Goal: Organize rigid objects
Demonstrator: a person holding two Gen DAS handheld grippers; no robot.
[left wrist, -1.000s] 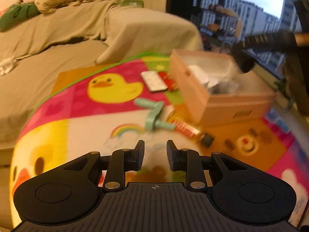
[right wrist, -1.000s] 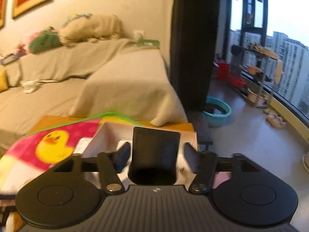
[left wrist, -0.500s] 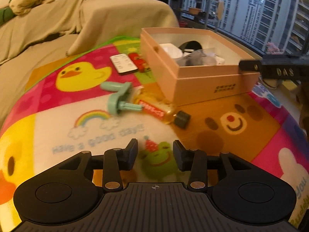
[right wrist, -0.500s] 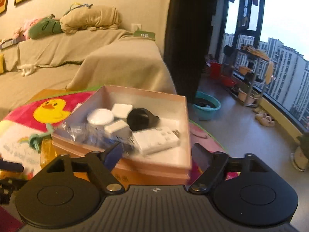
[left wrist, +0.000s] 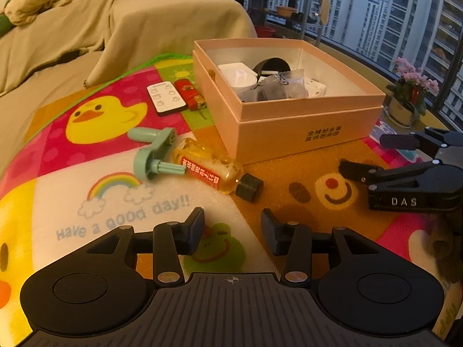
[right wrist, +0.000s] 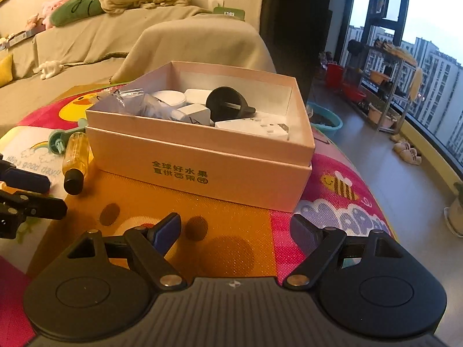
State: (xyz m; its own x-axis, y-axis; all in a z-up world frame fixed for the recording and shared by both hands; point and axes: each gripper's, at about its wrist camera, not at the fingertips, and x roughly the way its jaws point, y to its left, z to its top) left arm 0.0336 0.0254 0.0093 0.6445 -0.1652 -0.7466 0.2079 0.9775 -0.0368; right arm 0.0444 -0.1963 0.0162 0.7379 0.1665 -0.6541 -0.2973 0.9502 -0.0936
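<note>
On the play mat, beside the pink box, lies the amber bottle. Left gripper and right gripper gape, empty. Risk: the round bottle rolling from closing fingers.

"Have a good day!!" on mat, "DAS" on right hand-held gripper

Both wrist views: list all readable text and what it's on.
"全球好水果 直供百果园": front of pink box.
"Have a good day!!": play mat.
"DAS": right gripper.
"17:05": green clock on the sofa.
Red label on the yellow bottle: too blurred.
White remote markings: too small.
</note>
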